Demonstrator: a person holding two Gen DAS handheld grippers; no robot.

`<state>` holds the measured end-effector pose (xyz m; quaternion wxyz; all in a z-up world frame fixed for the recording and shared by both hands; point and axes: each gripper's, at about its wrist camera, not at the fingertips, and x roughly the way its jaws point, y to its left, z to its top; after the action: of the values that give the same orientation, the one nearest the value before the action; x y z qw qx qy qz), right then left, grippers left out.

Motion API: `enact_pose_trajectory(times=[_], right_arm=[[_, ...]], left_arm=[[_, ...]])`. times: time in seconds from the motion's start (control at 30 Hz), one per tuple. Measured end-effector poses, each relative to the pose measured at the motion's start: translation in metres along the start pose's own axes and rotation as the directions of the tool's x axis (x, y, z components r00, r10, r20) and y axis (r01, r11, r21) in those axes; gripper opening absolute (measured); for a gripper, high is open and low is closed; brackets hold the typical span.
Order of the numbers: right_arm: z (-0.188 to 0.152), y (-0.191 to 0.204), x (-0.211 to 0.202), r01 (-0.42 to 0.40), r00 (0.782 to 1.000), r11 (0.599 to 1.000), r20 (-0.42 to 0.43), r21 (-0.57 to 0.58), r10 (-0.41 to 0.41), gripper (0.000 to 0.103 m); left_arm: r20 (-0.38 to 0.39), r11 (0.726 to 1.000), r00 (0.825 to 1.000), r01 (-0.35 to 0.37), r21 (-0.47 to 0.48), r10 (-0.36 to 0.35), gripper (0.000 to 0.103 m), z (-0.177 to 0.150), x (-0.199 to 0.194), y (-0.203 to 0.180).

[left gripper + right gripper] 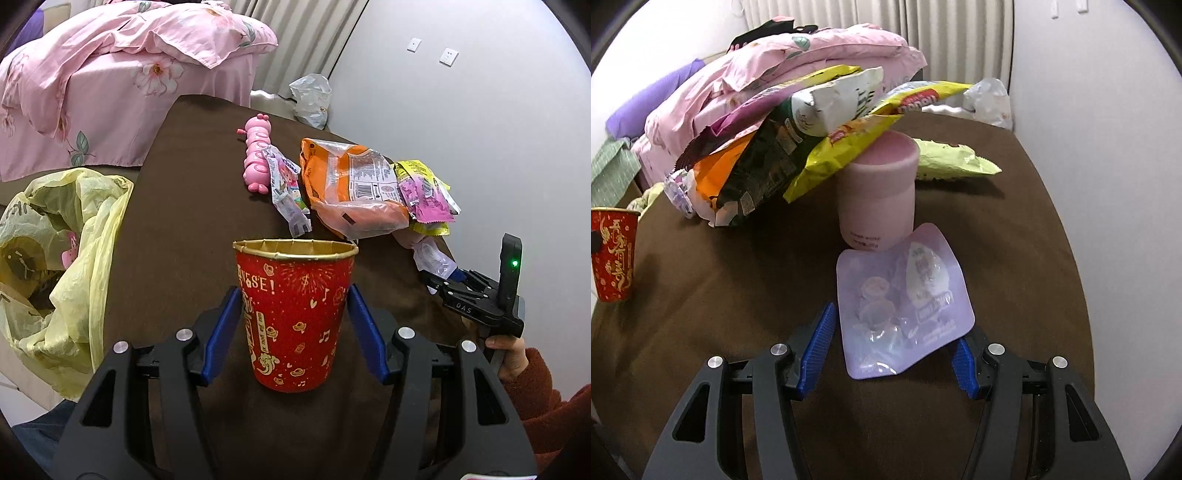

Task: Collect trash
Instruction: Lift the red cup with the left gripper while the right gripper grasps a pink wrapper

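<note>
Between the blue pads of the left gripper [293, 328] stands a red paper cup [295, 317] with gold print, upright on the brown tablecloth [184, 229]; both pads press its sides, so the jaws are clenched on it. Beyond the cup lie a small clear wrapper [288, 188], a pink toy [256, 157] and an orange snack bag [354, 188] with pink and yellow wrappers [424, 192] on its right end. Left of the table hangs a yellow plastic bag [62, 258], mouth open.

On the right, the right gripper [894, 347] is spread wide, its pads either side of the near edge of a flat lilac pouch [901, 299] lying on the cloth; I cannot tell whether they touch it. Just behind the pouch stands a pink cylindrical container [879, 199], with a heap of snack bags [798, 147] leaning on its top. A pale green packet [953, 162] lies behind it.
</note>
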<state>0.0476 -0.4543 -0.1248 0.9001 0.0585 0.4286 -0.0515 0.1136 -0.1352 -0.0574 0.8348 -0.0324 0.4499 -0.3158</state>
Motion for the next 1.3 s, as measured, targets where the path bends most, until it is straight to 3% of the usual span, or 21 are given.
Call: enact_pose_trajectory(times=[0.1, 0.2, 0.33, 0.47, 0.6, 0.8, 0.93, 1.13, 1.2, 1.3], right_arm=[[0.002, 0.002, -0.001, -0.003, 1.0, 1.0, -0.014, -0.017, 0.003, 0.055], [-0.001, -0.002, -0.009, -0.097, 0.995, 0.995, 0.012, -0.001, 0.097, 0.055], [-0.005, -0.008, -0.018, -0.055, 0.998, 0.998, 0.031, 0.014, 0.055, 0.055], [-0.009, -0.011, -0.015, -0.099, 0.995, 0.994, -0.014, 0.051, 0.1, 0.06], [-0.005, 0.003, -0.004, -0.026, 0.998, 1.0, -0.049, 0.003, 0.027, 0.061], [0.008, 0.003, 0.007, -0.02, 0.999, 1.0, -0.028, 0.013, 0.021, 0.06], [0.006, 0.004, 0.002, -0.026, 0.999, 1.0, -0.023, -0.007, 0.026, 0.036], [-0.006, 0.0, -0.021, -0.064, 0.998, 0.998, -0.005, -0.005, 0.064, 0.019], [-0.006, 0.001, -0.029, -0.086, 0.996, 0.996, 0.008, -0.001, 0.086, 0.007], [-0.003, 0.005, -0.043, -0.111, 0.993, 0.994, 0.035, -0.01, 0.112, 0.007]], left_arm=[[0.0, 1.0, 1.0, 0.0, 0.0, 0.0, 0.057, 0.0, 0.0, 0.0], [0.0, 1.0, 1.0, 0.0, 0.0, 0.0, 0.057, 0.0, 0.0, 0.001], [0.003, 1.0, 1.0, 0.003, -0.007, -0.003, 0.057, 0.0, 0.001, 0.001], [0.005, 1.0, 1.0, 0.004, -0.012, -0.004, 0.057, 0.0, 0.003, 0.002], [0.004, 1.0, 1.0, 0.004, -0.013, -0.004, 0.057, 0.001, 0.003, 0.003], [0.004, 1.0, 1.0, 0.004, -0.016, -0.004, 0.057, 0.001, 0.003, 0.003], [0.004, 1.0, 1.0, 0.007, -0.018, -0.007, 0.057, 0.001, 0.003, 0.003], [0.004, 1.0, 1.0, 0.006, -0.019, -0.006, 0.057, 0.001, 0.002, 0.004], [0.004, 1.0, 1.0, 0.006, -0.018, -0.005, 0.057, 0.0, 0.001, 0.004], [0.008, 1.0, 1.0, 0.004, -0.022, -0.003, 0.057, 0.0, 0.0, 0.004]])
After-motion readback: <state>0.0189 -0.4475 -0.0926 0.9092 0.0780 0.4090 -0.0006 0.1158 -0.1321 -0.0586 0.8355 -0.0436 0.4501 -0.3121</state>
